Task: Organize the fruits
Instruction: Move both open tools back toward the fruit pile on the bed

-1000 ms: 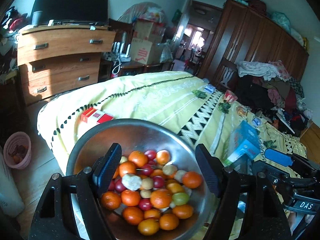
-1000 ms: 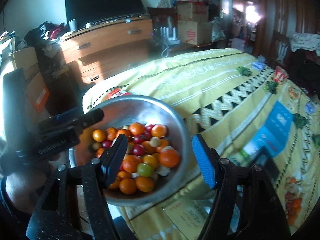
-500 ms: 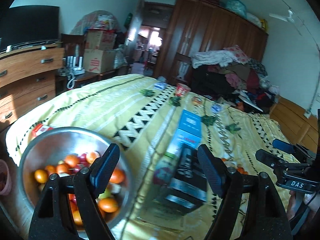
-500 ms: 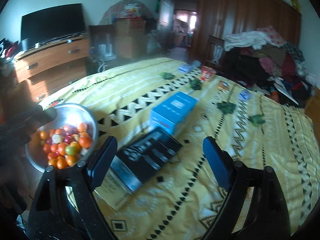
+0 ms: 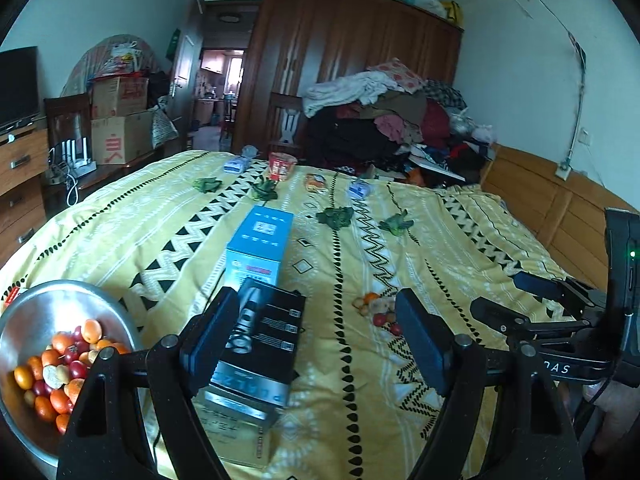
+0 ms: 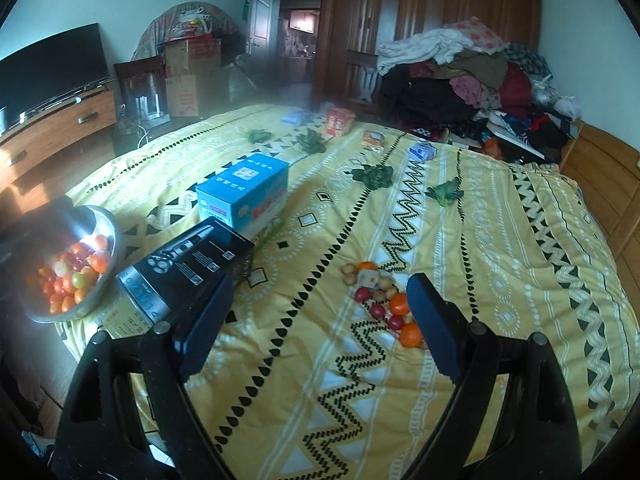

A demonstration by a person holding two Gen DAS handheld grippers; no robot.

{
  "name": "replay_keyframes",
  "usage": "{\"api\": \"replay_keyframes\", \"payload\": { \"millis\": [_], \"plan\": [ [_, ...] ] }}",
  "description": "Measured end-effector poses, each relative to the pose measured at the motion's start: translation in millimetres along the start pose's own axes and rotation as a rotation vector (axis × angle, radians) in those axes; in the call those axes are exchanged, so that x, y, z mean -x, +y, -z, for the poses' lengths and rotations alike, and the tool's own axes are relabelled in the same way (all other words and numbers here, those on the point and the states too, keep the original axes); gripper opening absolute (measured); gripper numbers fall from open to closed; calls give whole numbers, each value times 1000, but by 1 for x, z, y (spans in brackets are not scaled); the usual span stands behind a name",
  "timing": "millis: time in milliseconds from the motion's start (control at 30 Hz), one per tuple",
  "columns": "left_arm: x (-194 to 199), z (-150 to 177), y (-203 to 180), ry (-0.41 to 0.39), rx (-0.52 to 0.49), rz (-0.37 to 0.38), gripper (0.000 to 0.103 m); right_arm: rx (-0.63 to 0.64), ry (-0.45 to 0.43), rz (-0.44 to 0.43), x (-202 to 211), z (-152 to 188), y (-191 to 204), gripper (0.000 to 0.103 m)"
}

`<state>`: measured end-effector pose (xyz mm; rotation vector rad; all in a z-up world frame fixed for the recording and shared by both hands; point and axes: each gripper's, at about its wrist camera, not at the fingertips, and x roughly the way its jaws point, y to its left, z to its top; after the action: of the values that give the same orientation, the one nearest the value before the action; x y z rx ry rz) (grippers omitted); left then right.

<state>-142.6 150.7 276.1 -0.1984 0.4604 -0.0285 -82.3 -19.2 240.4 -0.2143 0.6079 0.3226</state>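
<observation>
A loose pile of fruit (image 6: 380, 300) lies on the bed (image 6: 500, 240), near the middle of the yellow patterned cover, just ahead of the right gripper (image 6: 320, 328). The pile is a mix of oranges, small red fruits and pale ones, touching one another. A steel bowl (image 6: 106, 220) already filled with similar fruit sits at the left edge of the bed, well apart from the pile. Between them lie a black box (image 6: 188, 268) and a blue box (image 6: 244, 188).

Right gripper: jaws wide apart, holding nothing. Left gripper (image 5: 316, 344): jaws likewise apart and empty, aimed between the black box and the pile.

Probable hazards:
- The fruits are round and rest on soft bedding. Pressing down beside one may dent the cover and let neighbours roll away.
- Closing the jaws on a packed cluster may catch two fruits, or squeeze one out sideways.
- The small red fruits look soft; firm clamping may bruise them.
- Carrying fruit to the bowl means passing over or around the boxes; a low path may strike the black box.
- The bowl stands near the bed edge and could tip if knocked.
</observation>
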Motion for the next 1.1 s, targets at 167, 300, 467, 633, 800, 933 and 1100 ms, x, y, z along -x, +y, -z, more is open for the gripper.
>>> {"api": "replay_keyframes", "payload": {
  "millis": [167,300,467,633,800,933,1100],
  "plan": [
    [-10,0,-23,18,-32,20,81,-31,2,12,2,8,-22,89],
    [-20,1,-39,38,-52,42,81,-55,-1,19,5,13,-37,89],
    [-27,5,-58,64,-84,63,81,-85,5,20,5,21,-53,89],
    [-31,8,-73,77,-101,75,81,-101,7,19,6,25,-64,90],
    [-36,9,-84,87,-118,84,81,-116,8,21,8,29,-72,90],
    [-40,11,-89,100,-123,88,81,-127,9,24,8,31,-78,91],
    [-45,12,-89,106,-125,89,81,-139,13,23,6,35,-83,92]
  ]
}}
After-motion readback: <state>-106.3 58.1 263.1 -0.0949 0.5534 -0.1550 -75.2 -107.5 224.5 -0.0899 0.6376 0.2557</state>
